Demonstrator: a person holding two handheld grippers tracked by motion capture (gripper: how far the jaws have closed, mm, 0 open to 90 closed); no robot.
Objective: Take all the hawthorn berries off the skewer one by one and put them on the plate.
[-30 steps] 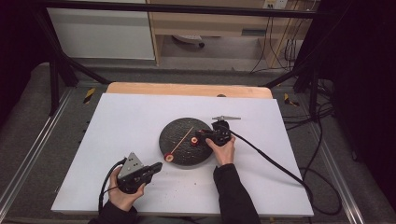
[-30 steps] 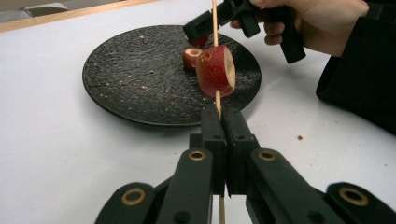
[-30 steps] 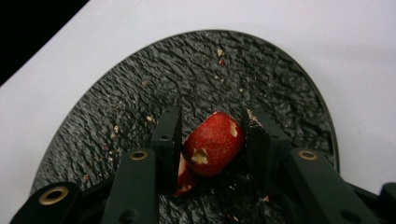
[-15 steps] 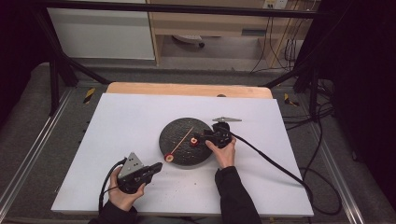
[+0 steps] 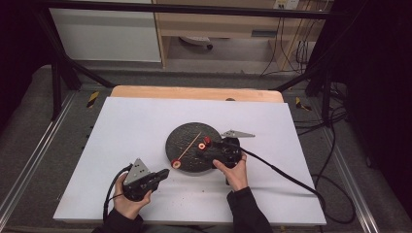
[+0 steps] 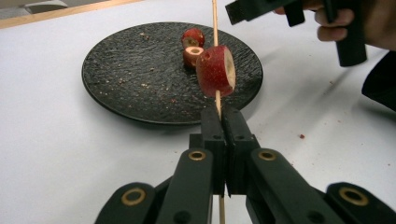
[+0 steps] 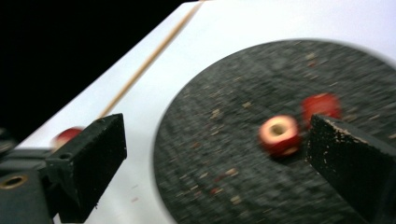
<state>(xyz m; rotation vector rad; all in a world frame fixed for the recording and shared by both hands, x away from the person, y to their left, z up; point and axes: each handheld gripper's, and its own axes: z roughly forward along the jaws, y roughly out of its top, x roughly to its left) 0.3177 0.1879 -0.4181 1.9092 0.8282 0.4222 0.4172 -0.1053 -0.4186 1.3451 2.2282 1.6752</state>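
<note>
We are noting a matt black, rough-textured plate, a thin pale wooden skewer, fruit slices showing glossy red skin and dull cream flesh, a smooth matt white table cover, and matt black plastic-looking jaws with brass-coloured rivets.

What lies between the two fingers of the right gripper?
In the right gripper view, the open right gripper frames bare dark plate and a cored red fruit piece near one finger.
</note>
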